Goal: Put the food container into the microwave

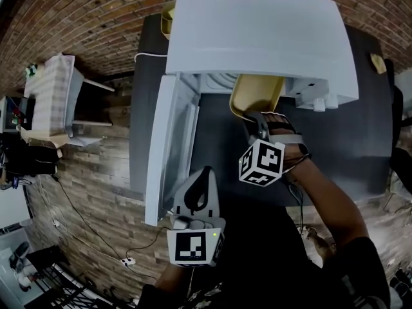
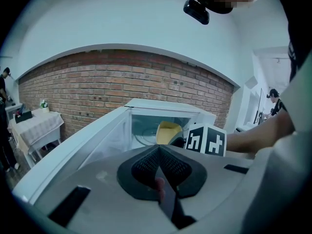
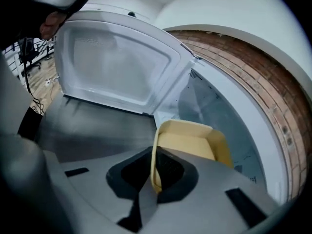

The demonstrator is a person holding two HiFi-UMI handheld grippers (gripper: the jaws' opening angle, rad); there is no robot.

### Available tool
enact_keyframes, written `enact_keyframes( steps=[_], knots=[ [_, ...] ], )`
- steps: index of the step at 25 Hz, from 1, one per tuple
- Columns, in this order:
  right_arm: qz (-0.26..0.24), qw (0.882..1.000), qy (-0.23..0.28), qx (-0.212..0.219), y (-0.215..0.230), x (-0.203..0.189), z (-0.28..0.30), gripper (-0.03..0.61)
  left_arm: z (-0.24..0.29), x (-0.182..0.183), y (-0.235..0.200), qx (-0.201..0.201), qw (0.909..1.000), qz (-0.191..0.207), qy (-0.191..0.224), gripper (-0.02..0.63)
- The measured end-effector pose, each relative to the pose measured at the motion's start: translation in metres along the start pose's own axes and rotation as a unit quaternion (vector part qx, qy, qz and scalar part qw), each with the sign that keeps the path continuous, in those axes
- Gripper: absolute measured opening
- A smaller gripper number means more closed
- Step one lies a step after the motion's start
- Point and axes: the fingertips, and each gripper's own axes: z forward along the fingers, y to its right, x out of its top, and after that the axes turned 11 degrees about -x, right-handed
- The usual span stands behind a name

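A yellow food container (image 1: 256,95) is held at the mouth of the white microwave (image 1: 257,37), partly inside the cavity. My right gripper (image 1: 256,122) is shut on its near rim; in the right gripper view the container (image 3: 192,147) tilts in front of the open cavity (image 3: 214,111). The microwave door (image 1: 168,143) is swung open to the left. My left gripper (image 1: 205,184) is held back near the door's lower end, jaws shut with nothing between them. In the left gripper view the container (image 2: 168,132) shows inside the opening.
The microwave stands on a dark table (image 1: 360,127) against a brick wall (image 1: 96,18). A small table with a checked cloth (image 1: 55,95) is on the left. A yellow bowl (image 1: 167,19) sits behind the microwave. Cables (image 1: 84,224) run over the wooden floor.
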Motion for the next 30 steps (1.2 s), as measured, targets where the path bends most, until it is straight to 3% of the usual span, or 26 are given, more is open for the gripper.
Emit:
enact_keyframes(
  steps=[5, 11, 21, 30],
  knots=[
    [-0.01, 1.0, 0.006, 0.003, 0.012, 0.004, 0.014, 0.075, -0.005, -0.009, -0.01, 0.016, 0.9996, -0.012, -0.017, -0.002],
    [-0.014, 1.0, 0.008, 0.018, 0.024, 0.013, 0.036, 0.075, 0.001, -0.006, -0.012, 0.007, 0.9994, -0.031, -0.01, -0.002],
    [-0.033, 0.999, 0.007, -0.017, 0.053, 0.009, 0.078, 0.075, 0.023, -0.005, -0.015, -0.008, 0.9989, -0.044, -0.017, -0.002],
    [-0.025, 0.999, 0.018, -0.009, 0.059, 0.004, 0.102, 0.075, 0.032, -0.008, -0.018, -0.007, 0.9984, -0.047, -0.03, -0.002]
  ],
)
